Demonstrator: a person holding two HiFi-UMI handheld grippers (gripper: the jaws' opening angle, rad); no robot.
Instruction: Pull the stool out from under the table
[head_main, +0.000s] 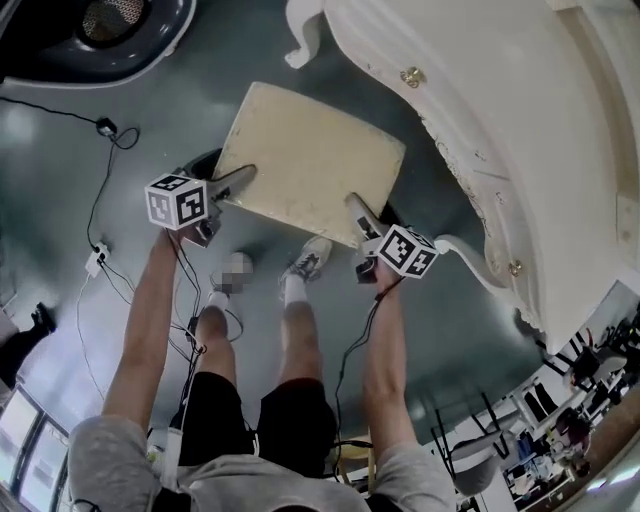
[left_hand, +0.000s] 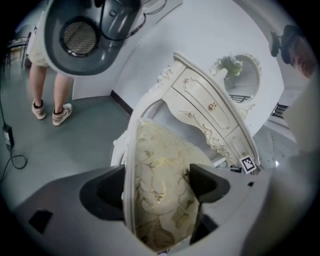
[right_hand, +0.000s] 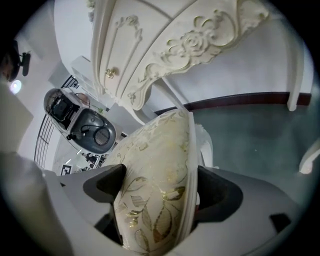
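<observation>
Left forearm (head_main: 150, 310) and right forearm (head_main: 386, 345) stretched forward and down, roughly parallel. Left gripper (head_main: 238, 181) and right gripper (head_main: 359, 210) each had jaws clamped tight on the stool (head_main: 312, 158) (one per near corner)

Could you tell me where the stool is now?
In the head view the stool sits centre, left of the table, held by the left tongs and right tongs.

Grey T-shirt (head_main: 110, 450), black shorts (head_main: 290, 415), white socks (head_main: 293, 290), pale sneakers (head_main: 312, 257). Black-and-white marker cubes (head_main: 177, 201) on left gripper (head_main: 238, 180) and right gripper (head_main: 356, 207), with black cables (head_main: 352, 350).
</observation>
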